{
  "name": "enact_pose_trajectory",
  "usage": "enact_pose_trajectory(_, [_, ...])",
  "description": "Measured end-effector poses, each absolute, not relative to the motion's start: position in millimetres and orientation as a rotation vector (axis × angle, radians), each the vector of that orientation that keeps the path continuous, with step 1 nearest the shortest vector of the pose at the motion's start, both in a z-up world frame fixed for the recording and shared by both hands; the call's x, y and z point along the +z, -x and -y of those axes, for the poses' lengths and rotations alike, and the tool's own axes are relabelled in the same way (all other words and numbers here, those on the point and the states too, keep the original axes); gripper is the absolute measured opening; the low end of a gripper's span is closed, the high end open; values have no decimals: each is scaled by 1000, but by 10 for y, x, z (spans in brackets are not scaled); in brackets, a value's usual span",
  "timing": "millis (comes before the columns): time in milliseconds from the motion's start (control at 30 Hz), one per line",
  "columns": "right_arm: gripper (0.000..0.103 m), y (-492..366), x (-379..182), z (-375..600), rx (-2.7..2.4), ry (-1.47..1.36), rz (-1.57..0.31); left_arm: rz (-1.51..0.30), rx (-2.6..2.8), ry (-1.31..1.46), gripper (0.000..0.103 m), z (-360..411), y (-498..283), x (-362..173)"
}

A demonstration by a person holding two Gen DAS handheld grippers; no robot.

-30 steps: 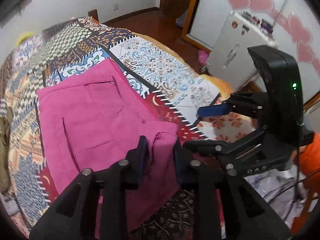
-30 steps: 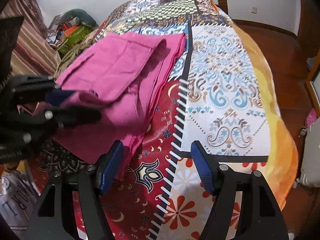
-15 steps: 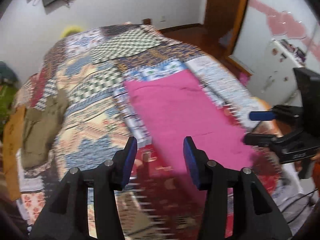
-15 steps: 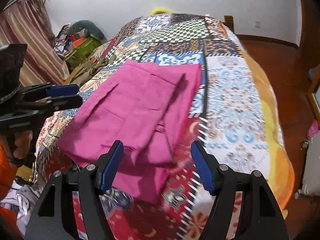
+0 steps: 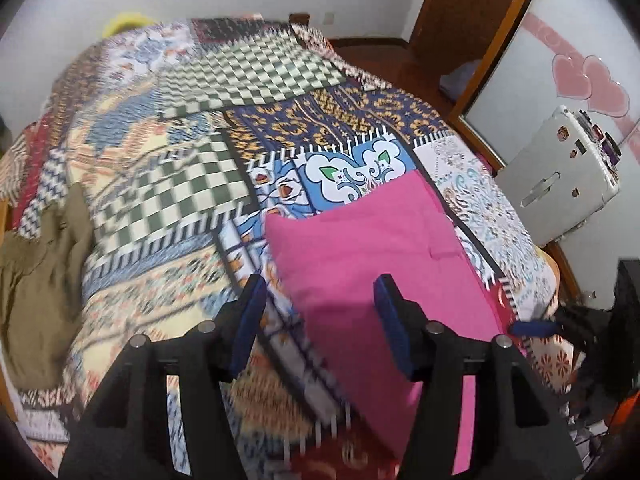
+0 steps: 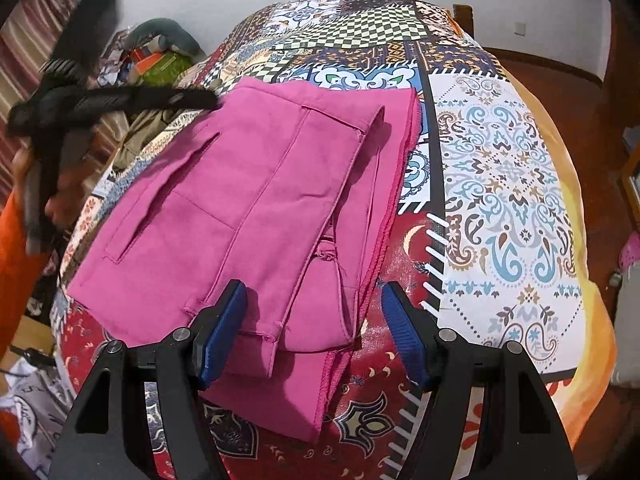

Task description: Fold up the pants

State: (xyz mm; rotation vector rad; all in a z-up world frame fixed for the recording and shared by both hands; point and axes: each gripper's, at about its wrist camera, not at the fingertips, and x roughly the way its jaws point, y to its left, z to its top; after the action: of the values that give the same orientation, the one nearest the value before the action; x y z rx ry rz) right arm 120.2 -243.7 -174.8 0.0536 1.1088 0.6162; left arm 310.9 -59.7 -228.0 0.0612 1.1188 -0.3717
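Note:
Pink pants (image 6: 260,208) lie folded flat on a patchwork bedspread (image 6: 500,168), pockets and seams facing up. My right gripper (image 6: 314,312) hovers open over their near end, with fabric showing below the gap and no pad on it. In the left wrist view the pants (image 5: 380,264) stretch away to the right. My left gripper (image 5: 318,296) hangs above their left edge; its jaws are opening and hold nothing. From the right wrist view the left gripper (image 6: 192,98) is a dark blur at the pants' far left corner. One blue fingertip (image 5: 534,327) of the right gripper shows at the right.
An olive garment (image 5: 36,272) lies at the bed's left edge. A white case (image 5: 560,184) stands by a wooden door frame (image 5: 492,40) on the right. Clothes are heaped (image 6: 160,52) beside the bed's far left. A person's orange sleeve (image 6: 16,248) is at the left.
My left gripper let go of the pink fabric, opened its jaws and swung away to the pants' left side. The pants settled flat. My right gripper stayed open and shifted slightly over them.

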Motion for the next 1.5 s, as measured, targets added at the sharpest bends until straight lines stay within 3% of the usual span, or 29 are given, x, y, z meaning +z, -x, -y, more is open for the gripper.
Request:
enact_pose_trajectory(267, [66, -1229, -1800, 2462, 622, -65, -1124, -1215, -425, -30, 56, 702, -3453, -2615])
enact_pose_trajectory(300, [66, -1231, -1798, 2464, 621, -65, -1123, -1209, -429, -31, 54, 711, -3455, -2615])
enact_pose_trajectory(367, [66, -1252, -1792, 2461, 618, -63, -1122, -1198, -458, -27, 35, 732, -3435, -2601])
enact_pose_trajectory(467, [66, -1256, -1766, 2461, 607, -54, -1118, -1163, -441, -47, 26, 755, -3368, -2547])
enact_pose_trajectory(900, [66, -1167, -1569, 2553, 536, -39, -1092, -1001, -290, -112, 19, 244, -2349, -2069])
enact_pose_trajectory(1167, [67, -1043, -1292, 2344, 573, 11, -1026, -968, -225, -30, 7, -179, -1713, -1906])
enact_pose_trajectory(1333, [68, -948, -1189, 2226, 584, 48, -998, -963, -192, -45, 8, -301, -1575, -1848])
enact_pose_trajectory(1400, [68, -933, -1181, 2238, 570, 41, -994, -966, -190, -22, 16, -349, -1651, -1809])
enact_pose_trajectory(1467, [68, -930, -1197, 2269, 557, 21, -1005, -970, -193, 1, 47, -369, -1781, -1808])
enact_pose_trajectory(1500, [68, -933, -1211, 2283, 549, 12, -1012, -974, -198, 18, 54, -376, -1862, -1812])
